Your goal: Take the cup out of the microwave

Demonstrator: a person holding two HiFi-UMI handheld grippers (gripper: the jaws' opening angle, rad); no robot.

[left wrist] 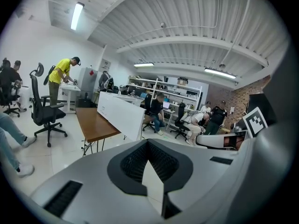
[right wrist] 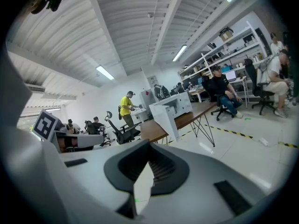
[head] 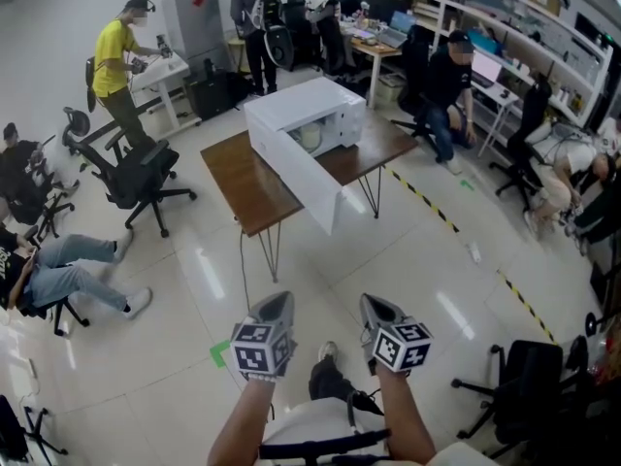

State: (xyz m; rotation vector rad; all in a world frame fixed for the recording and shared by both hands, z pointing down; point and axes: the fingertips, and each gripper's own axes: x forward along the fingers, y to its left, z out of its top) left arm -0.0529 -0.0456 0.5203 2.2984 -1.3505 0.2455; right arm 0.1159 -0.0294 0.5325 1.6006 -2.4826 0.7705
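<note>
Left gripper [head: 276,306] and right gripper [head: 375,309] are both hanging shut and empty, well short of one wooden table [head: 243,187]. One white microwave [head: 310,105] is sitting at its far edge, door [head: 301,168] standing open toward them. One pale cup [head: 311,137] is standing inside the cavity, showing over that door's edge.

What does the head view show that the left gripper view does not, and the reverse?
Only the head view: the inside of the microwave, with a pale cup in it. Only the left gripper view: ceiling lamps, and the left gripper with jaws together, nothing between them. Both: the brown table, the open white door, the person in a yellow shirt.
</note>
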